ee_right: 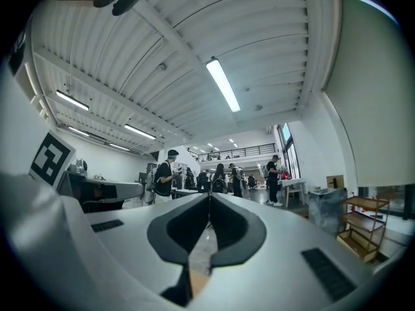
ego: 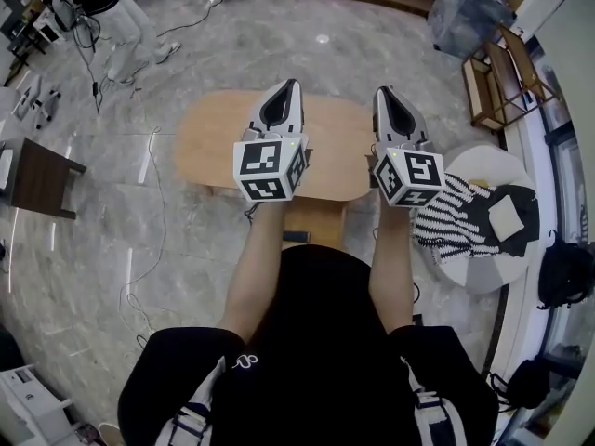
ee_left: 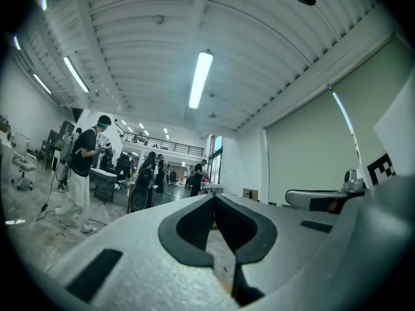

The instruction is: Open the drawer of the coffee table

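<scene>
Left gripper (ego: pixel 295 85) and right gripper (ego: pixel 382 93) both have their jaws pressed together on nothing. They are held level, side by side above the near edge of the oval coffee table (ego: pixel 209 142), and look out across the room rather than down at it, so neither seems placed to grasp anything. Under that near edge a wooden box-like part (ego: pixel 316 221) juts toward the person, likely the drawer; whether it stands pulled out or pushed in I cannot tell from above
</scene>
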Demonstrator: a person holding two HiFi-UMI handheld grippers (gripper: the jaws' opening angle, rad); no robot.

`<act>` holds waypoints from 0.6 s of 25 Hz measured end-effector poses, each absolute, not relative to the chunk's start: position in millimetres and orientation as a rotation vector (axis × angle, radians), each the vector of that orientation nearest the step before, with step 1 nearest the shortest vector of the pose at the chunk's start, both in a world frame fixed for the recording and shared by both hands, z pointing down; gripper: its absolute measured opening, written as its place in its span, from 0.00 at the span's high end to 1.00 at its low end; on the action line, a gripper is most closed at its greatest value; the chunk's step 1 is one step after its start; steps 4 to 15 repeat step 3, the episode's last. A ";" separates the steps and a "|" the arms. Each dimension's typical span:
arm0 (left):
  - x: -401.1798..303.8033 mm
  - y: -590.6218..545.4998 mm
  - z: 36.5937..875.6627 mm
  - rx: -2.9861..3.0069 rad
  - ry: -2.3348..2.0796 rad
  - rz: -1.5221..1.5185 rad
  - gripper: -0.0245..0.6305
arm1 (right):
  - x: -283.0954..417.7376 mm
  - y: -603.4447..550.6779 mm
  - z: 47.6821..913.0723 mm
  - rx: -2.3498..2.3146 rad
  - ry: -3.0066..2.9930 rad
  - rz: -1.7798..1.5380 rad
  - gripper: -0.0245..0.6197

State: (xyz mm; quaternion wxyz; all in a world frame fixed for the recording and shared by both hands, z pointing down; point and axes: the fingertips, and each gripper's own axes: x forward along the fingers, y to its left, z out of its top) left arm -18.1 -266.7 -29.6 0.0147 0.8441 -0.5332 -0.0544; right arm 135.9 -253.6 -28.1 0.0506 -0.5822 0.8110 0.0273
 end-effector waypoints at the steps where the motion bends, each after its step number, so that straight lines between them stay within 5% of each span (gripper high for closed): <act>1: -18.5 -268.7 -28.8 2.629 -1.656 -0.170 0.95 | 135.1 -255.5 -27.2 -1.774 2.469 0.083 0.94; 15: -18.9 -271.8 -27.4 2.632 -1.649 -0.171 0.95 | 133.8 -258.2 -25.4 -1.777 2.471 0.083 0.94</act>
